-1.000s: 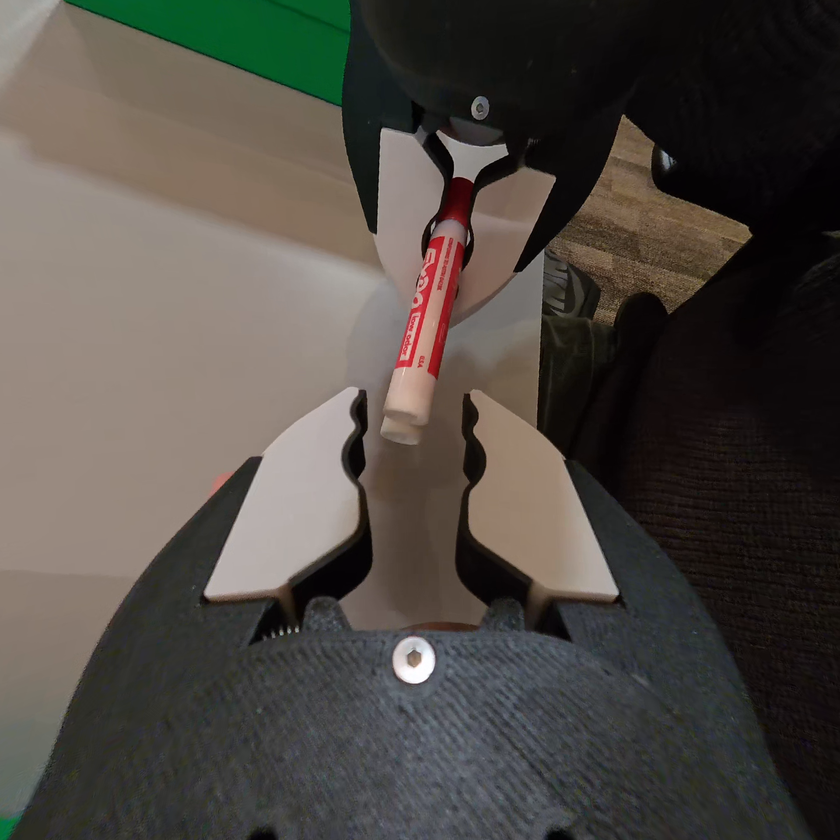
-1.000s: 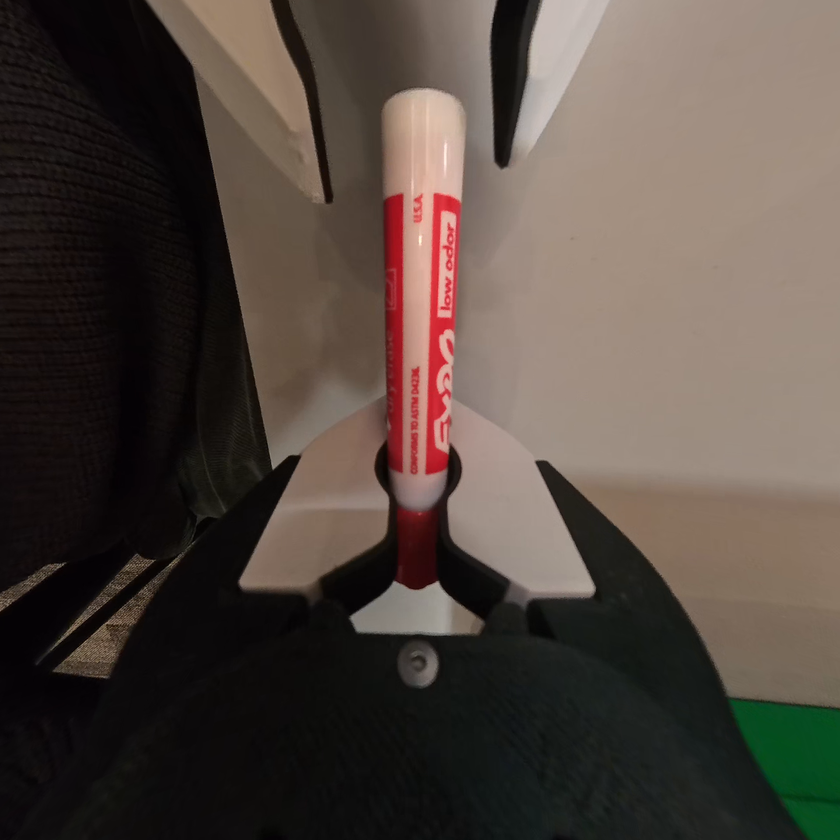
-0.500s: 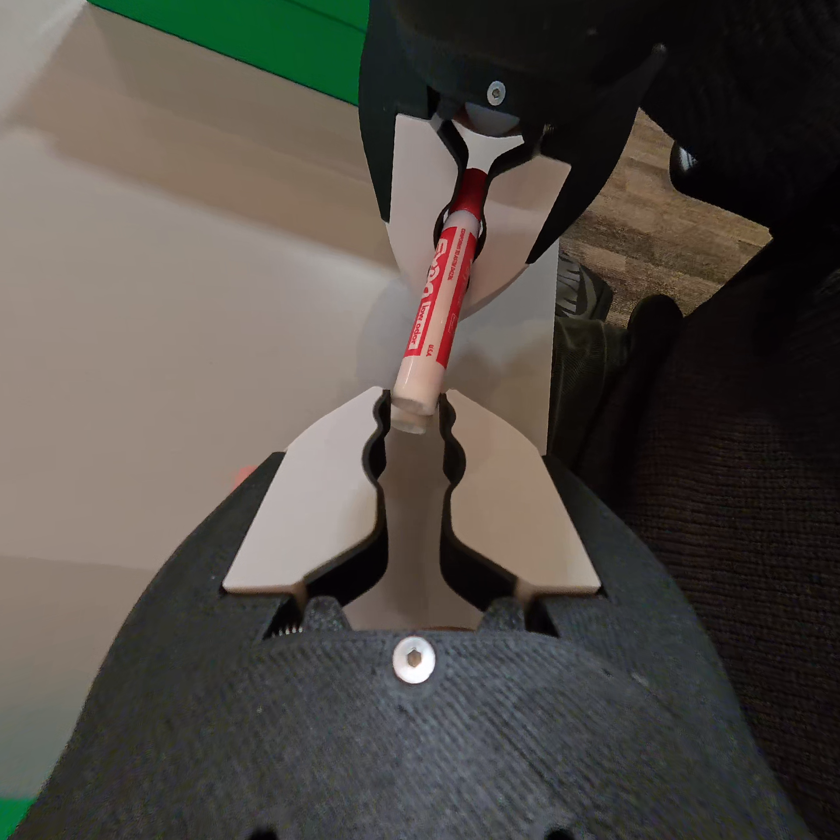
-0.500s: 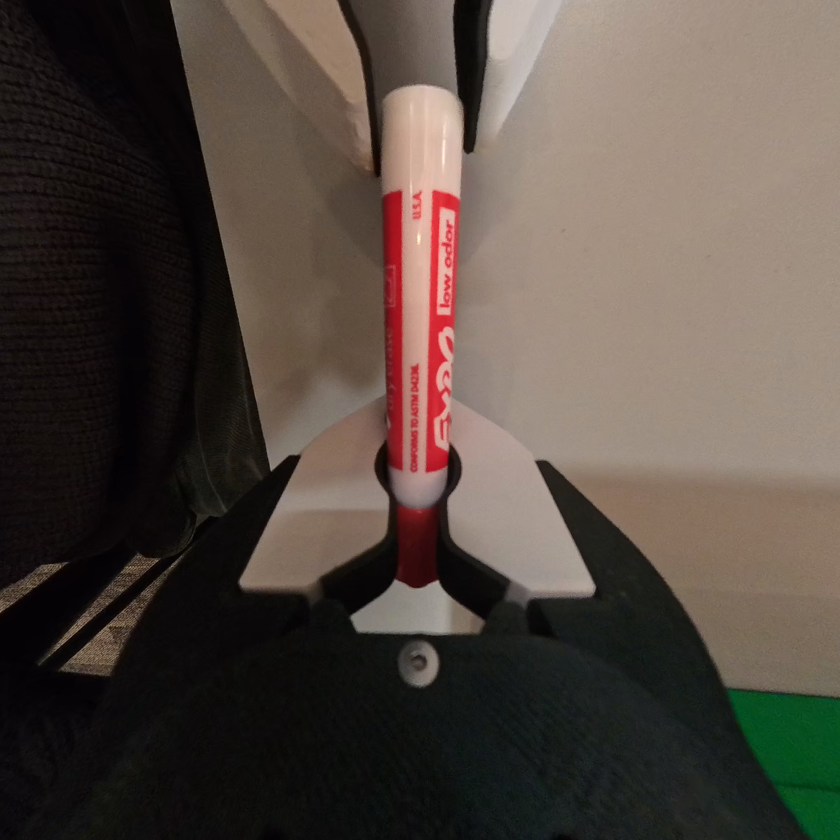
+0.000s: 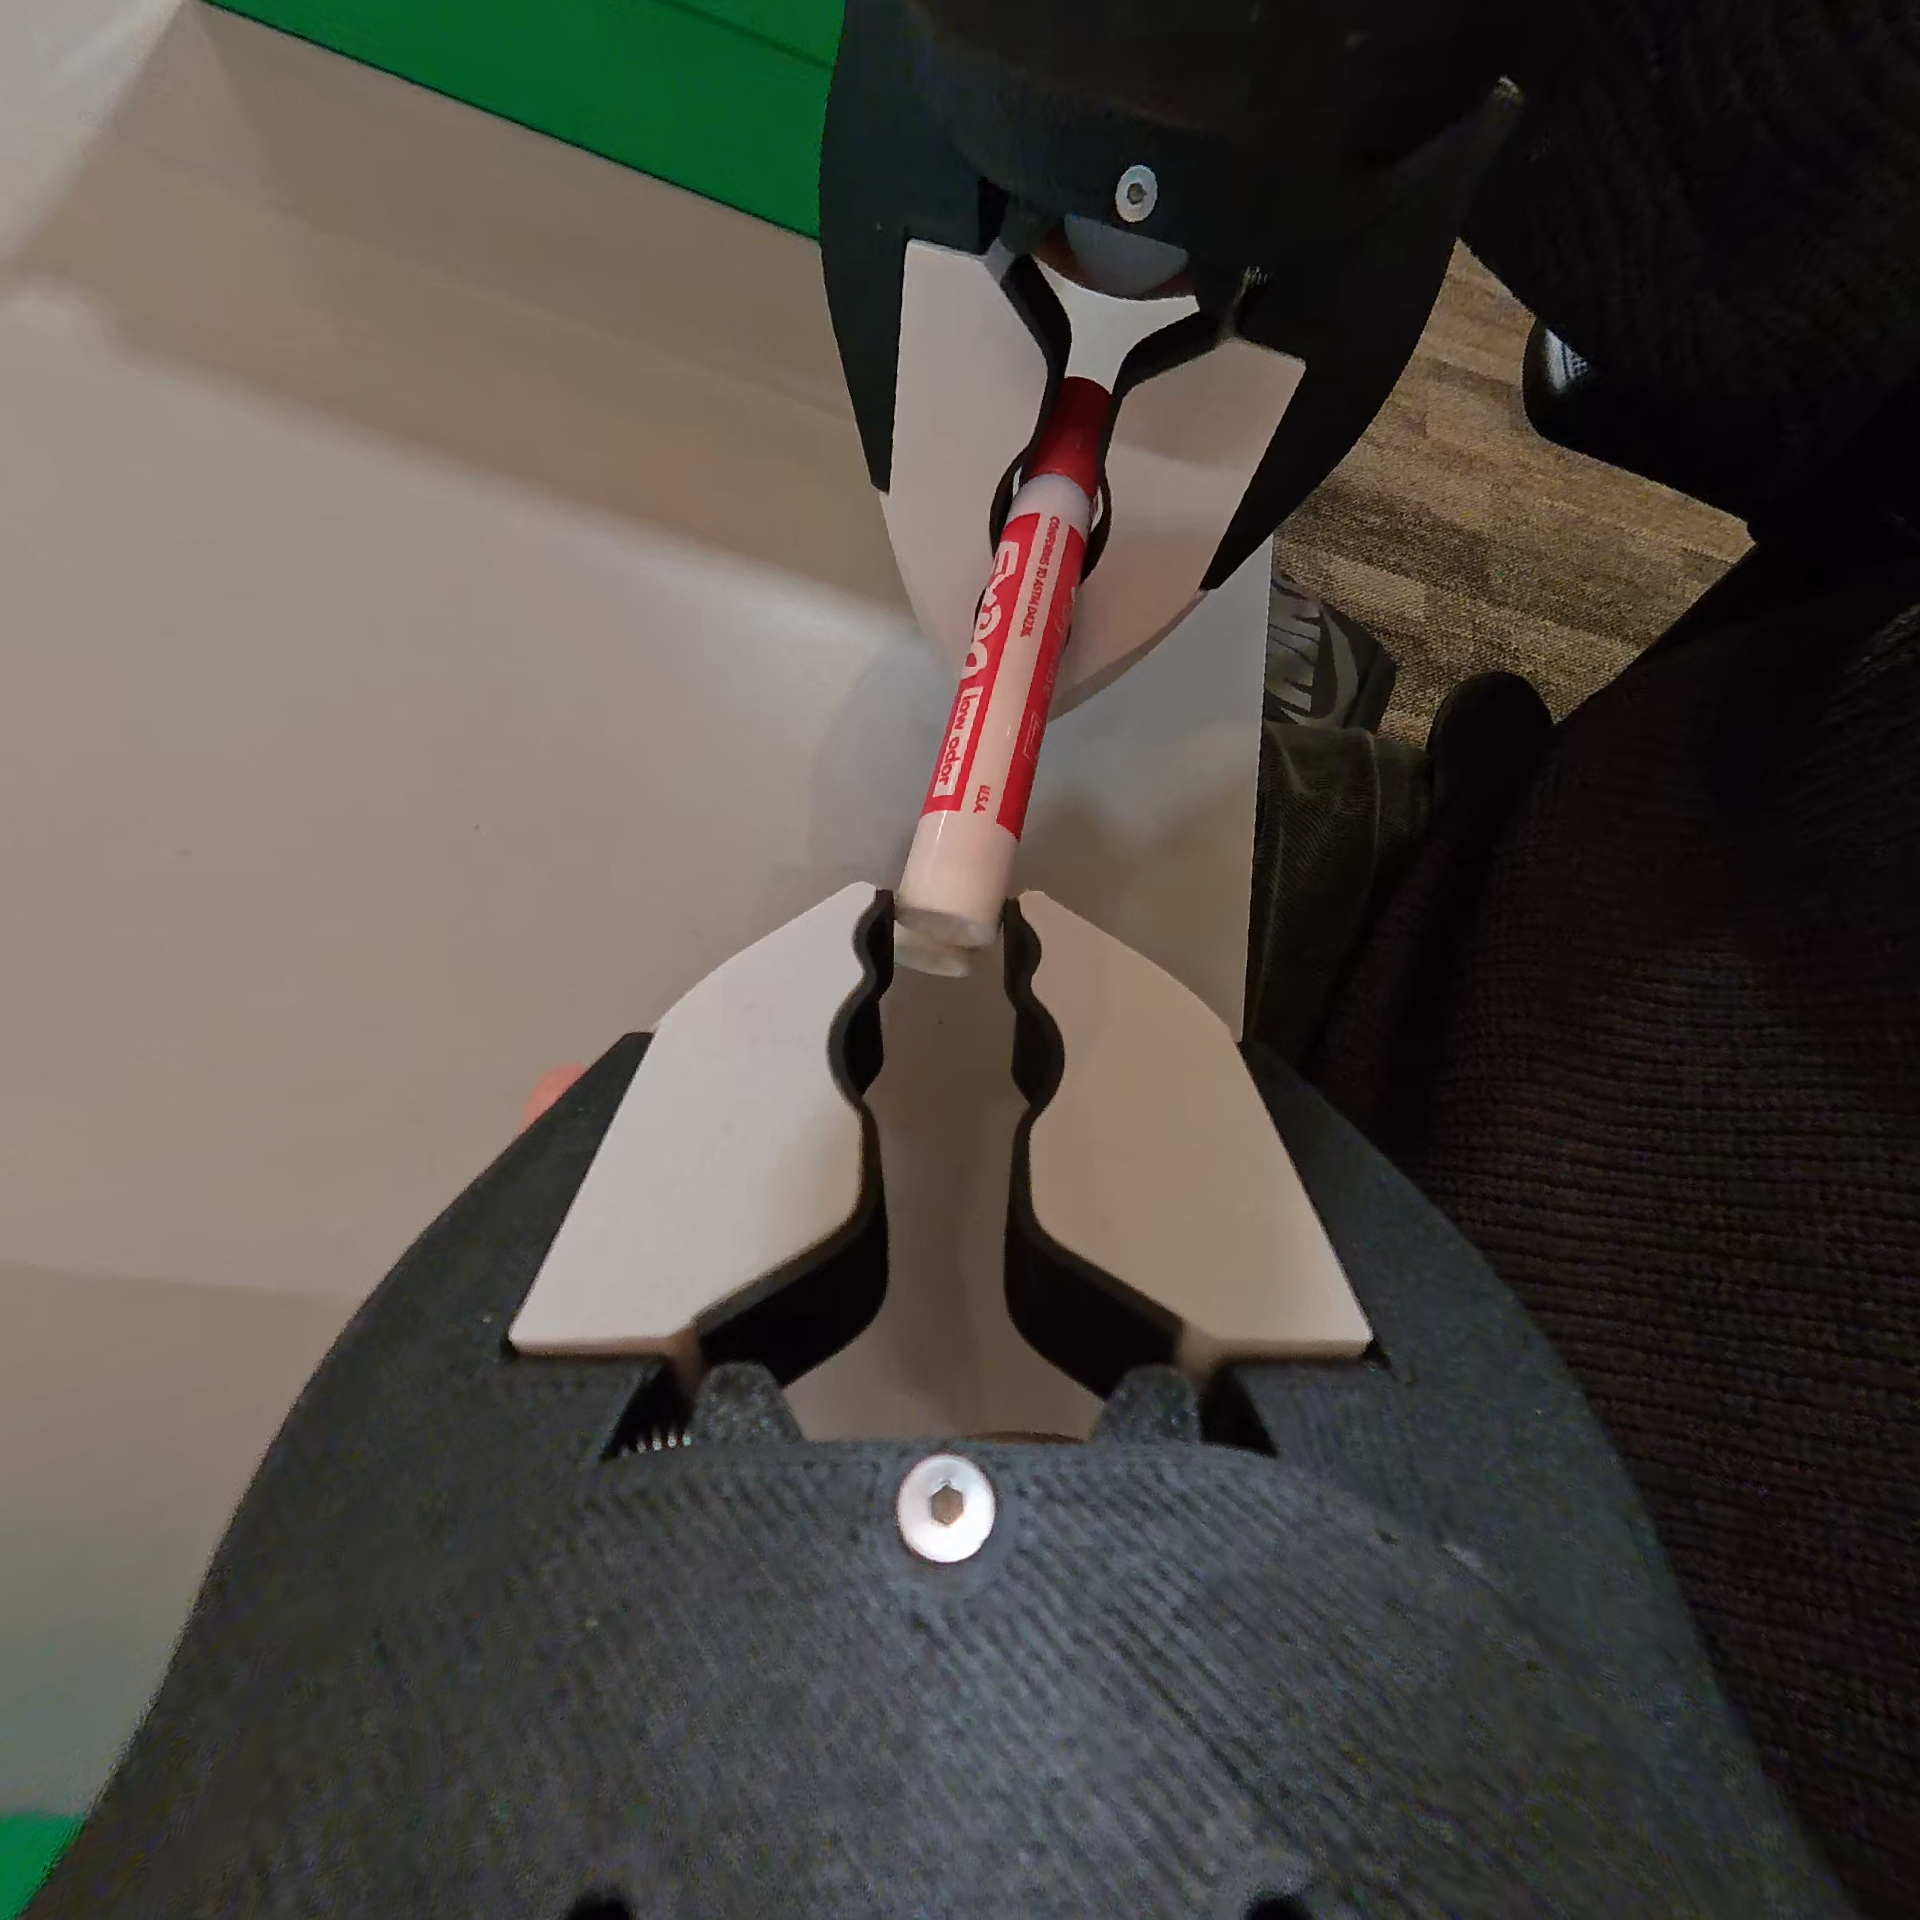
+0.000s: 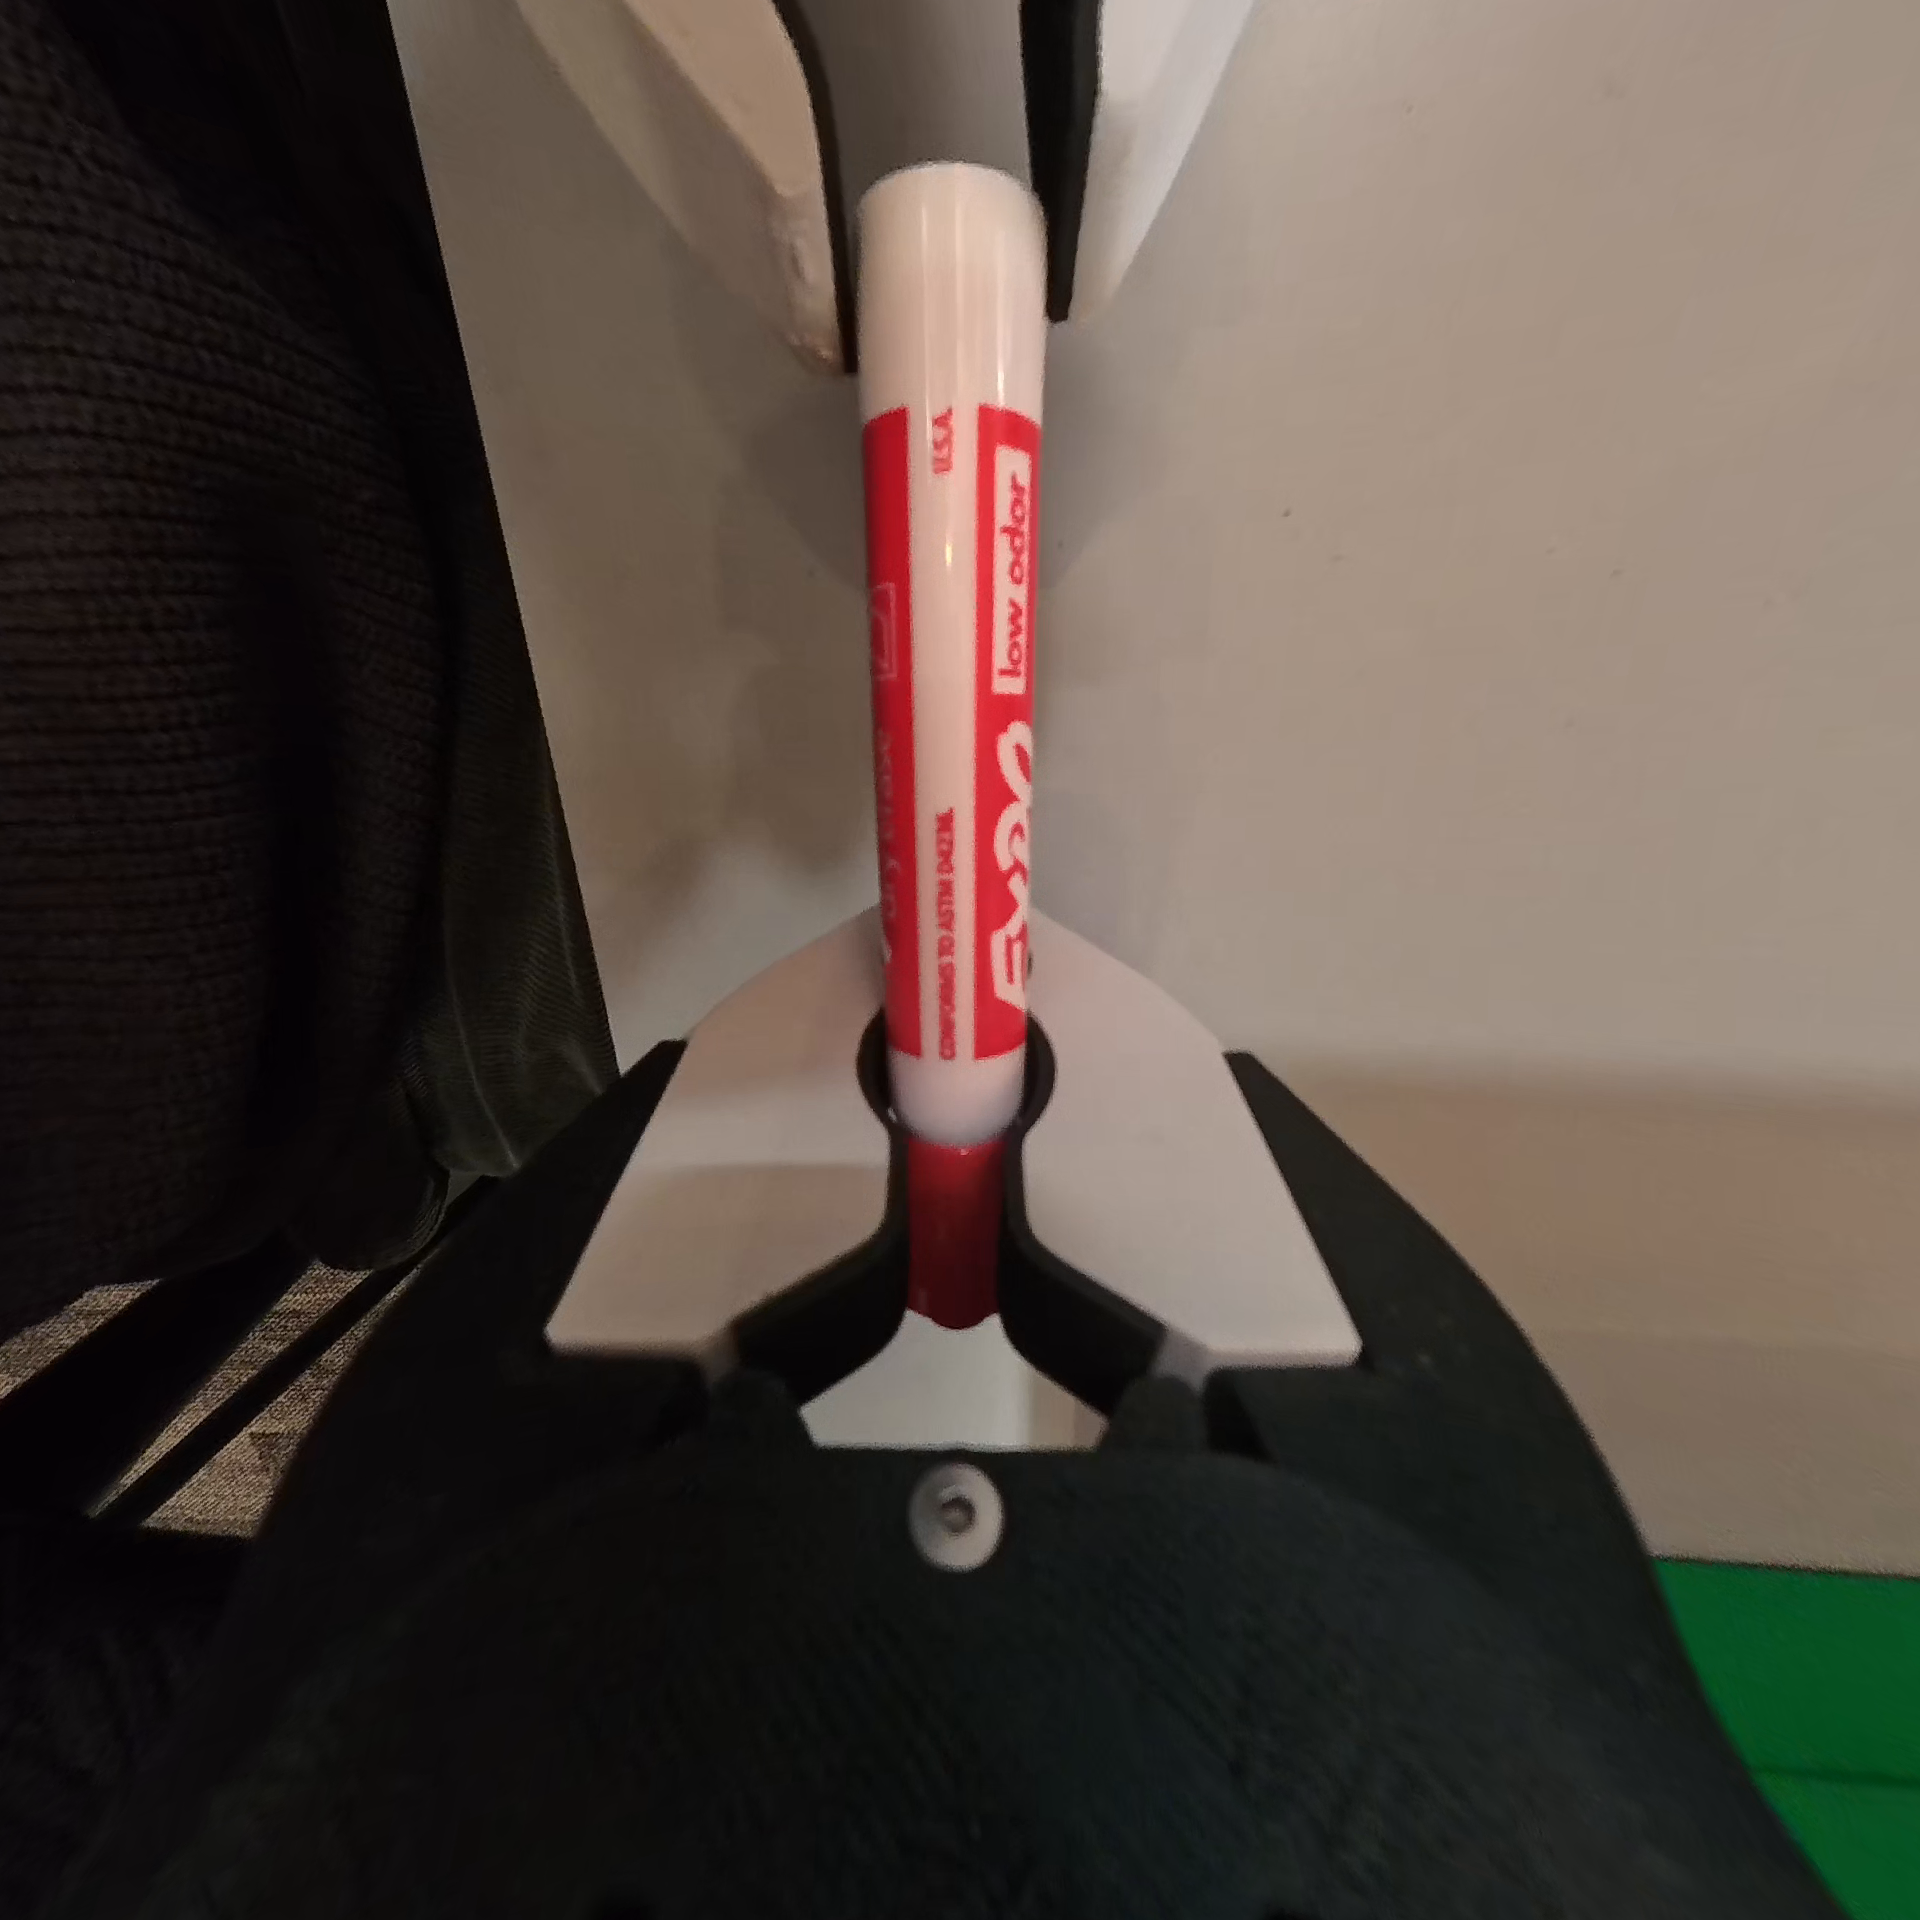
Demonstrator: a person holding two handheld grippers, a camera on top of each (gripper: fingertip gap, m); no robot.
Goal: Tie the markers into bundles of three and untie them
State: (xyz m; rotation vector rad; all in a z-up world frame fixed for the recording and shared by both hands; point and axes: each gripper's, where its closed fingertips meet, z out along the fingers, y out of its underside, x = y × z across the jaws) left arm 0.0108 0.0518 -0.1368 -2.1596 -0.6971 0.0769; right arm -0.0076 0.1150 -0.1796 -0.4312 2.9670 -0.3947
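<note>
Left hand-held gripper (image 5: 948, 914) closed on marker (image 5: 987, 717) (glossy cylinder).

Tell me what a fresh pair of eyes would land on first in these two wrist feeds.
The red-and-white marker, bridging both grippers above the pale table. The right gripper is shut on its red-capped end, and the left gripper has its fingertips closed on the white butt end. Next, the green strip at the table's far edge and dark knitted clothing beside it.
</note>
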